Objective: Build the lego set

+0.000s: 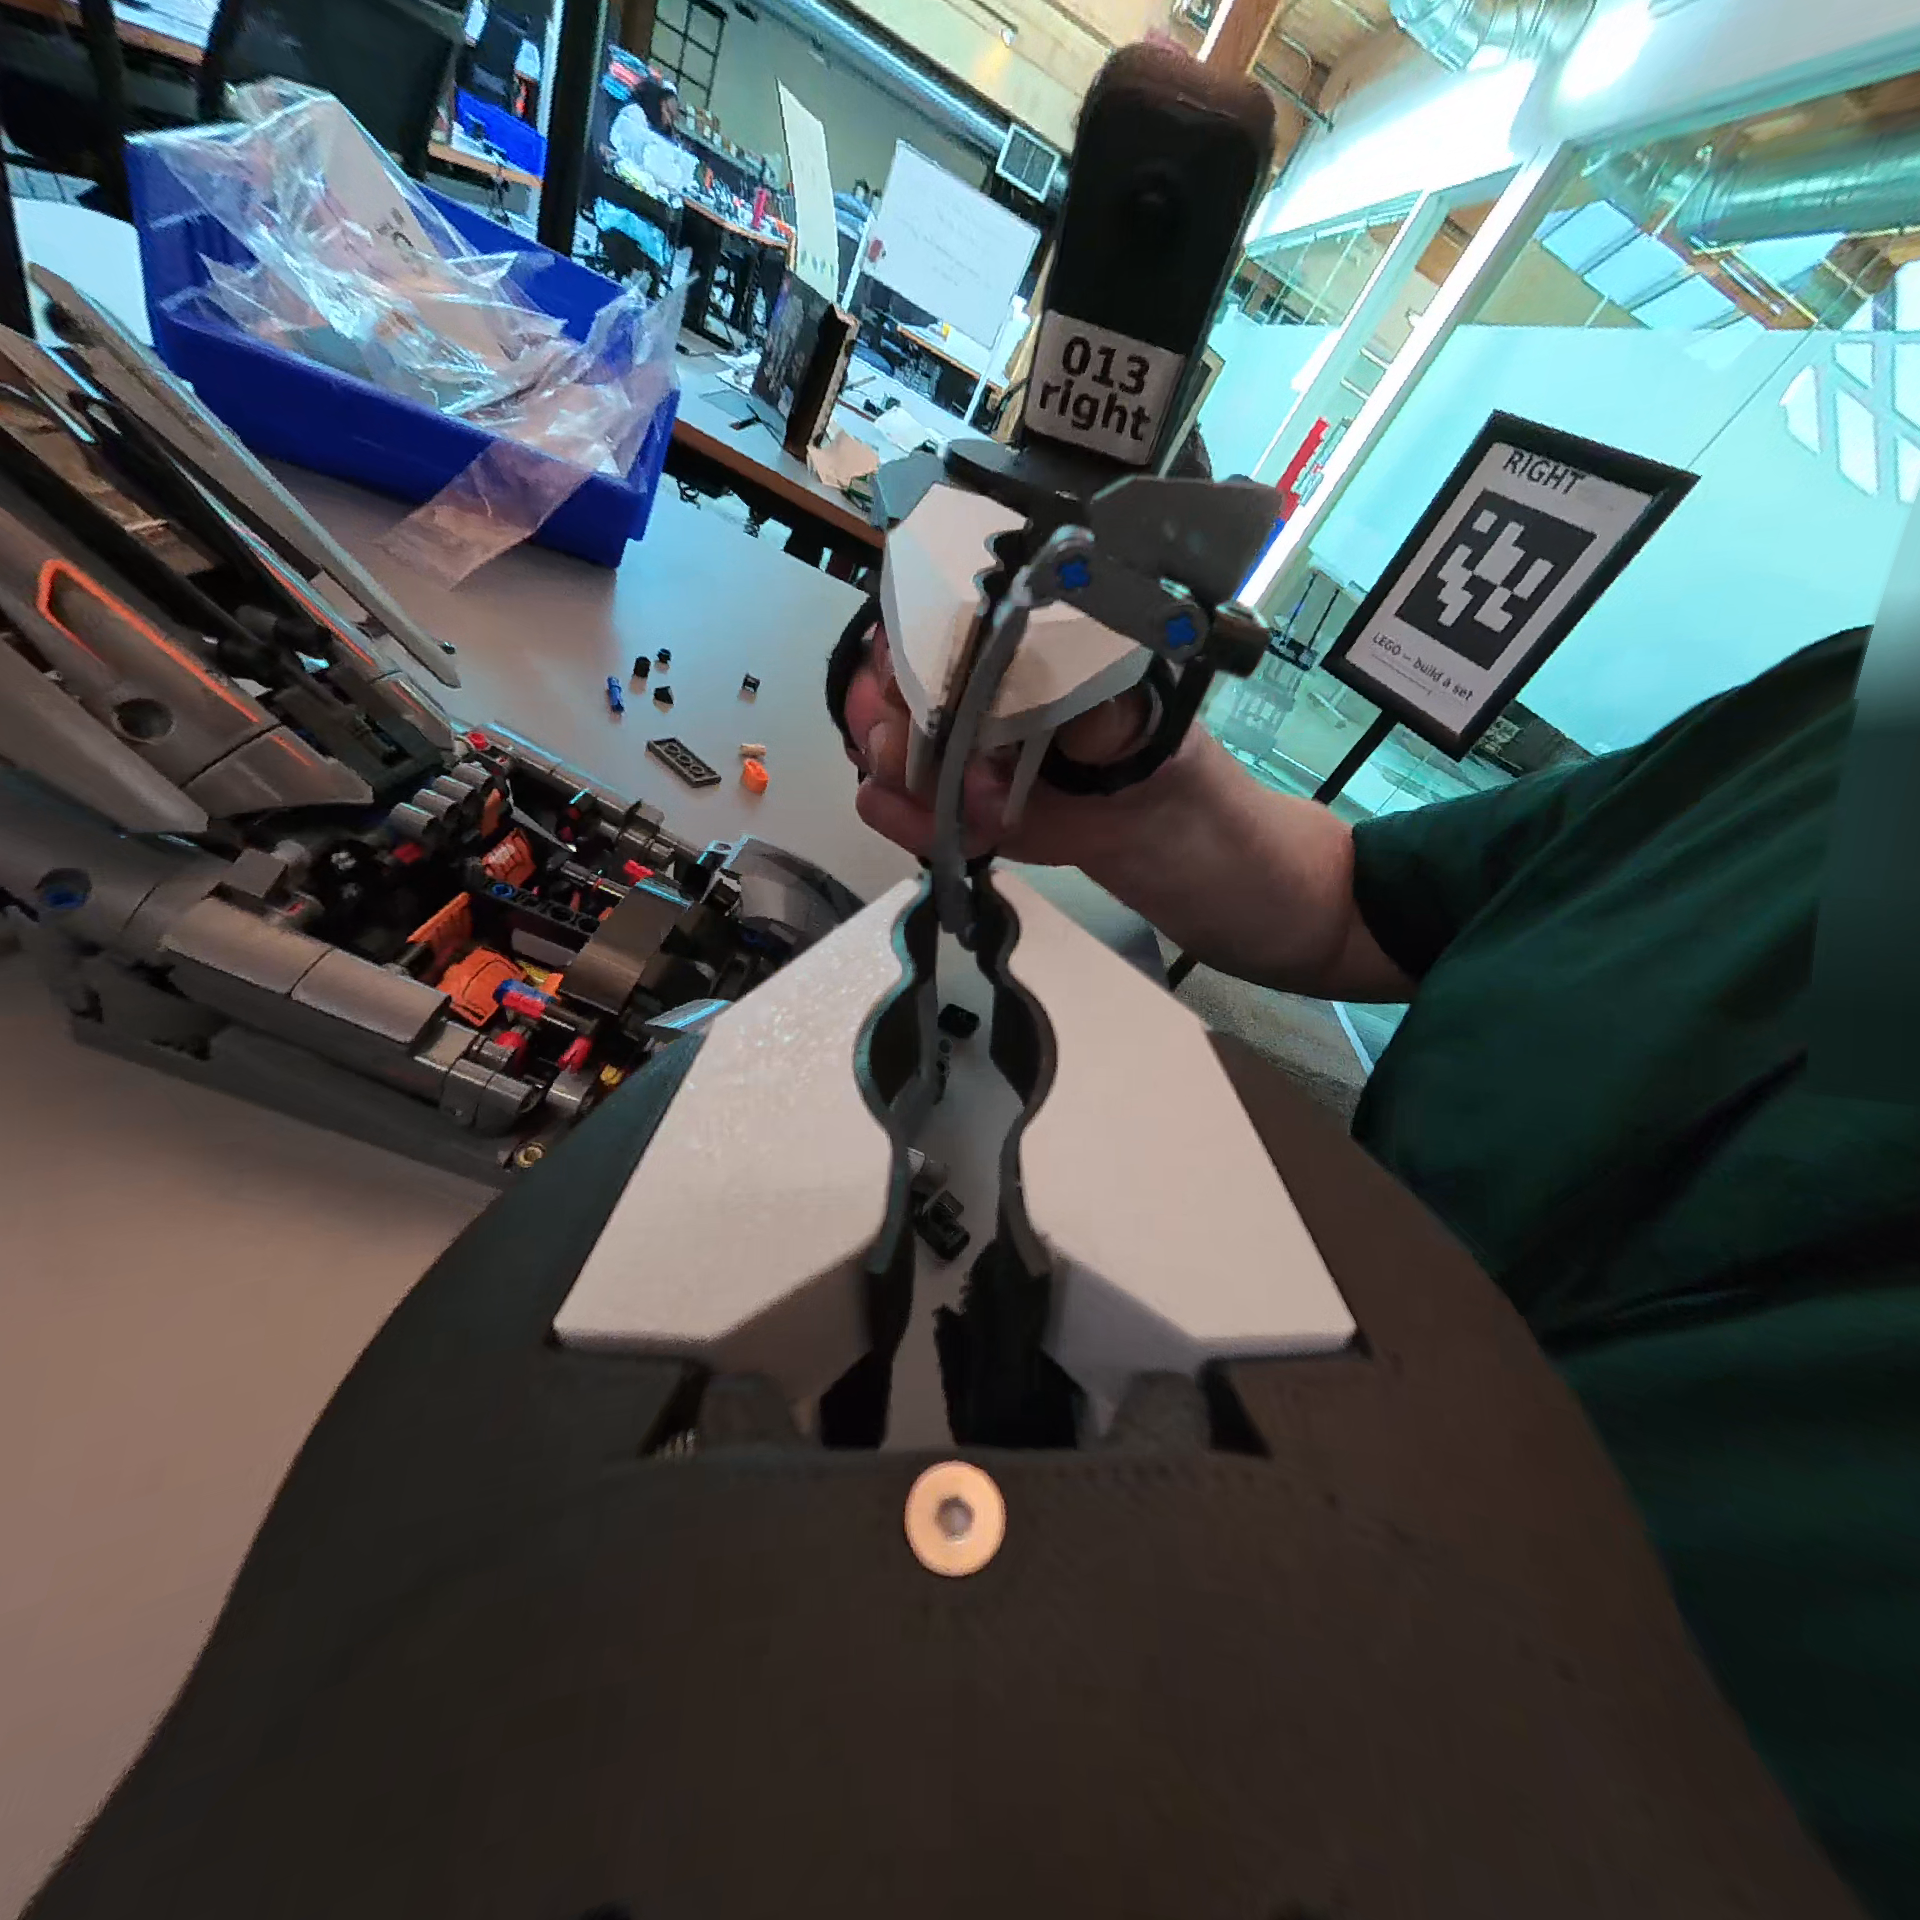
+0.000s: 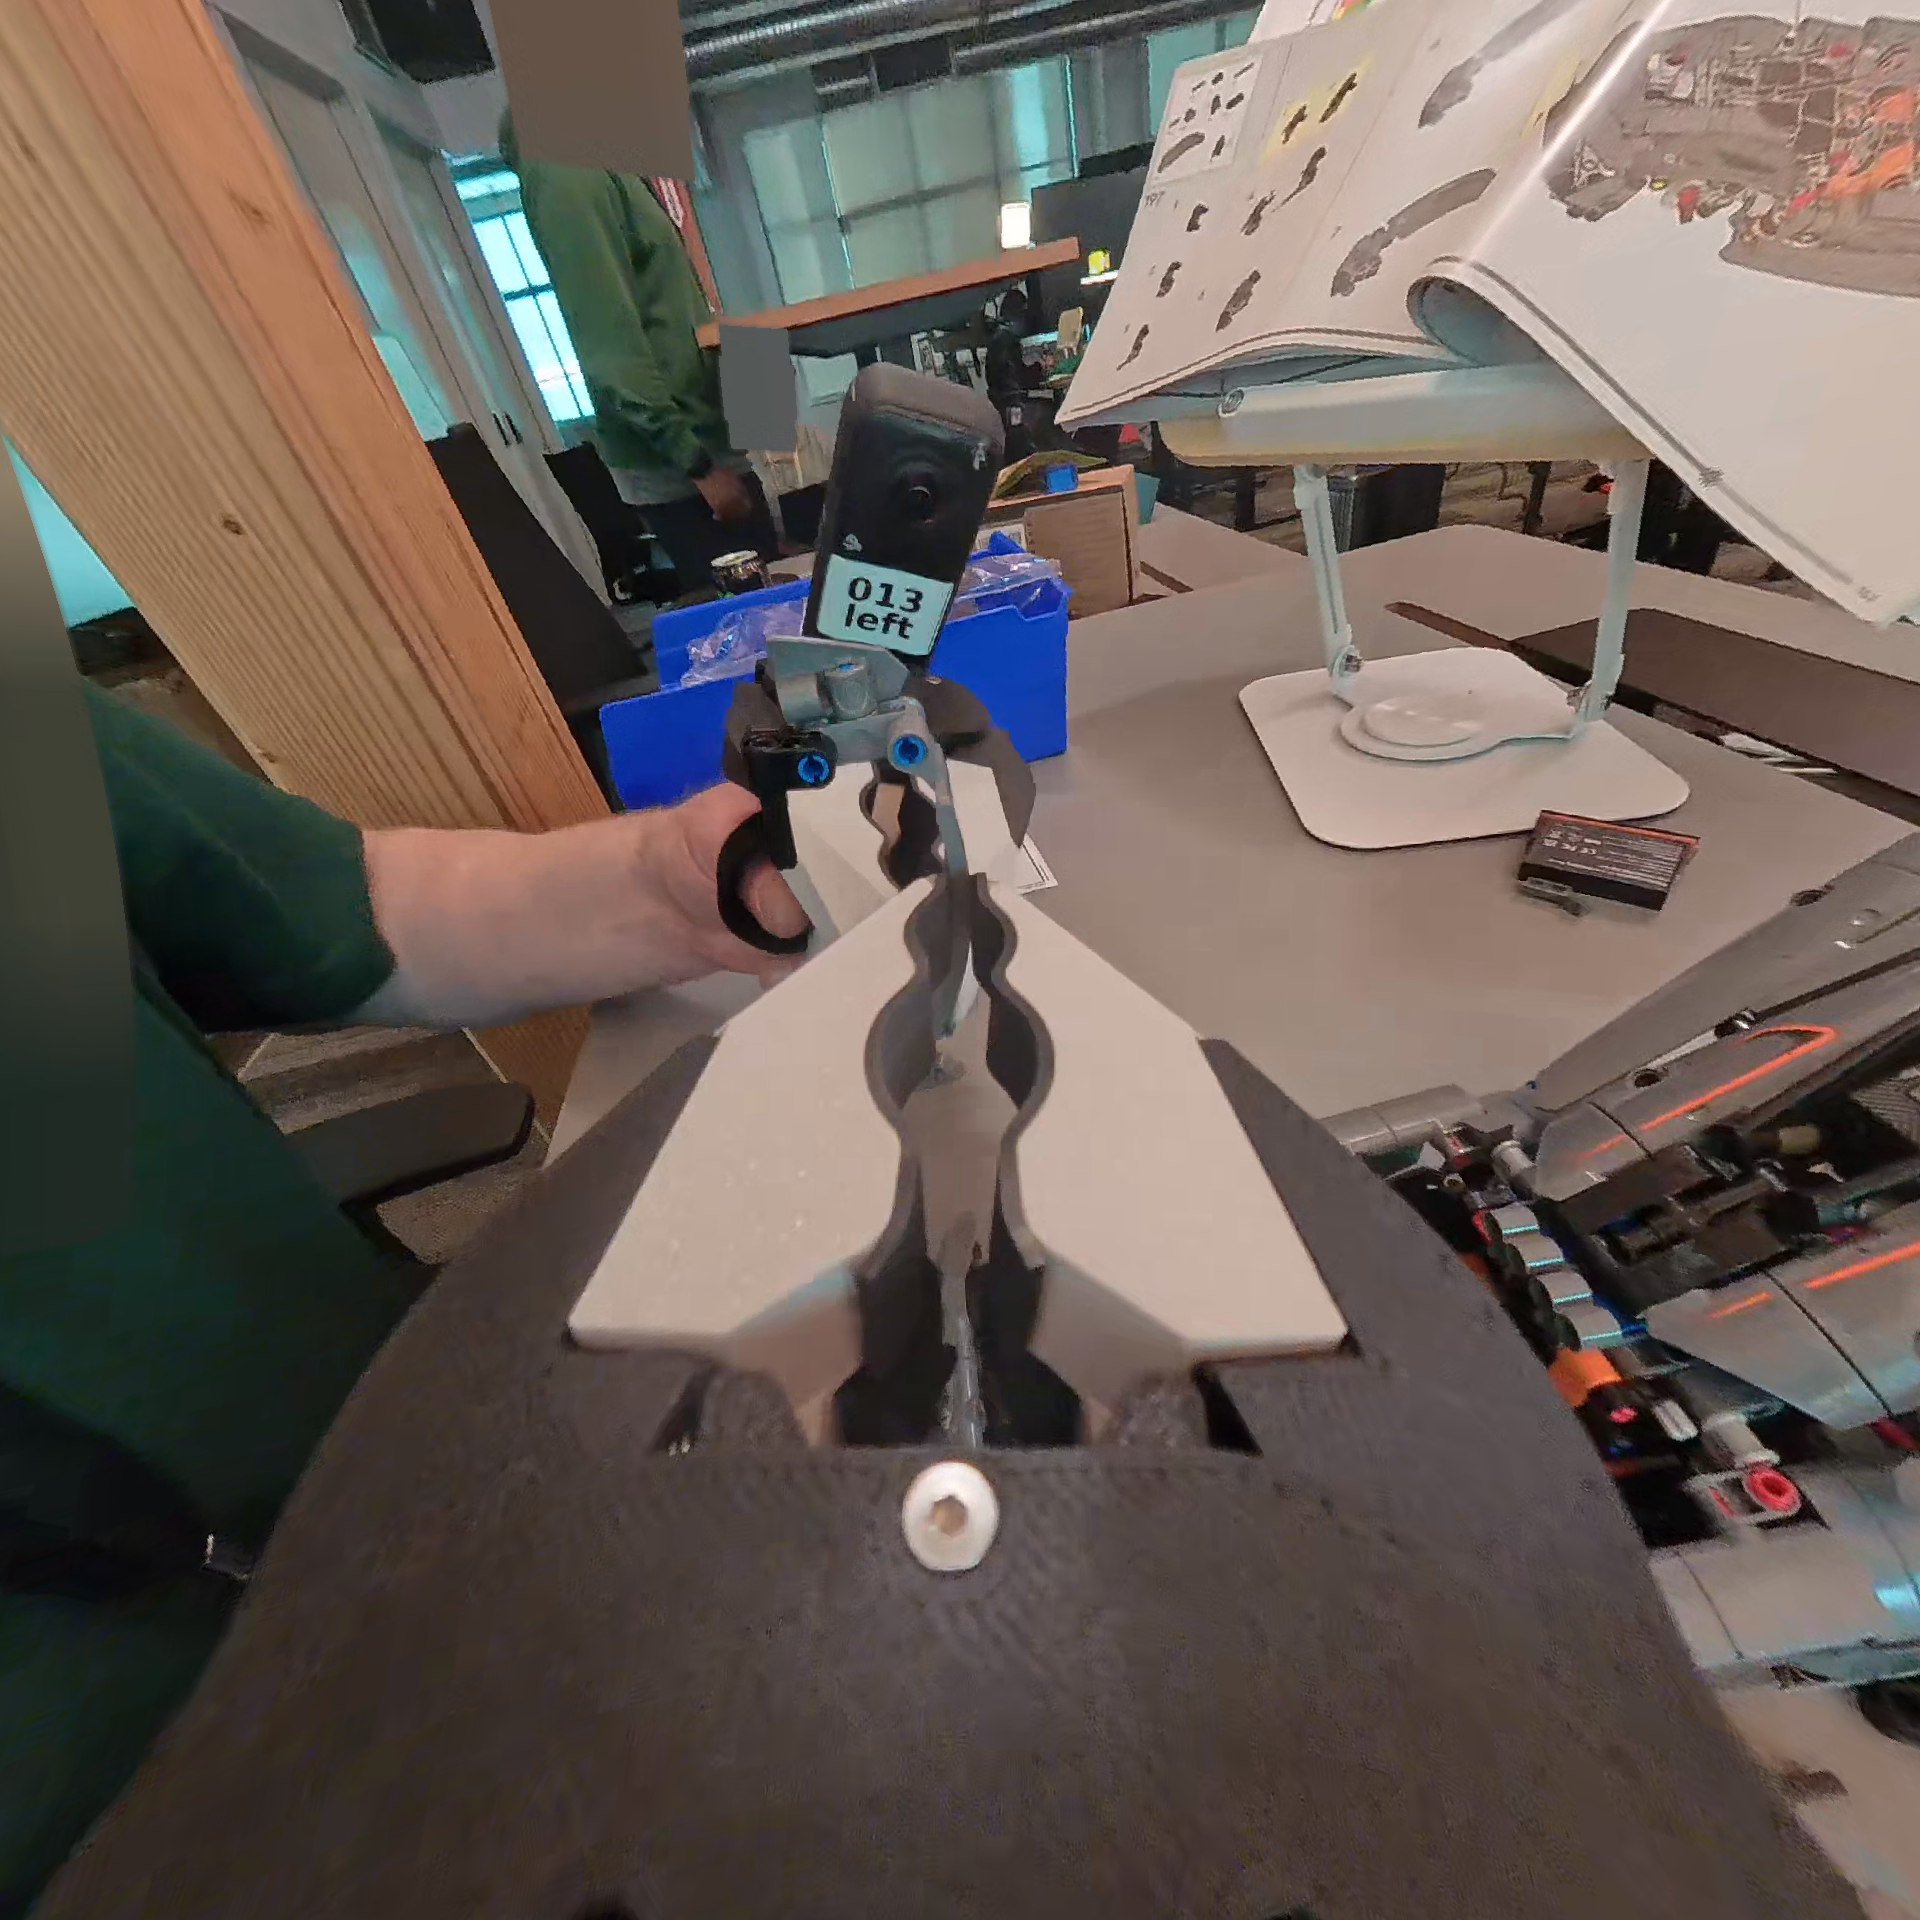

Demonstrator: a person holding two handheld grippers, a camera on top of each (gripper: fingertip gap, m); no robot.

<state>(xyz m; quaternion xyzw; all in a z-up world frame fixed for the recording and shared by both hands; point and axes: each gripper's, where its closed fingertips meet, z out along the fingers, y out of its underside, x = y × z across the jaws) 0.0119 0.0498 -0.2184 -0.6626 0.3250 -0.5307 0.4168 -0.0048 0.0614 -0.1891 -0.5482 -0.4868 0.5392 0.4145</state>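
Over the grey bench (image 1: 644, 603), both tongs, left (image 1: 951, 904) and right (image 2: 951, 904), clamped one grey Lego piece (image 1: 966, 727) between them.

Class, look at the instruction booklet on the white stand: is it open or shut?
Open. The instruction booklet lies spread on the white stand, printed pages showing and one side drooping over the edge.

The left hand-held gripper (image 1: 951, 914) has matt, faintly grainy white plastic fingers (image 1: 774, 1132) in a rough layered black body; the right hand-held gripper (image 2: 951, 909) looks alike; the tabletop (image 1: 582, 613) is smooth matt grey; the blue bin (image 1: 405, 416) is glossy plastic holding crinkled clear film (image 1: 416, 281); the booklet (image 2: 1558, 197) is slightly shiny paper; the post (image 2: 208, 416) is bare-grained wood.
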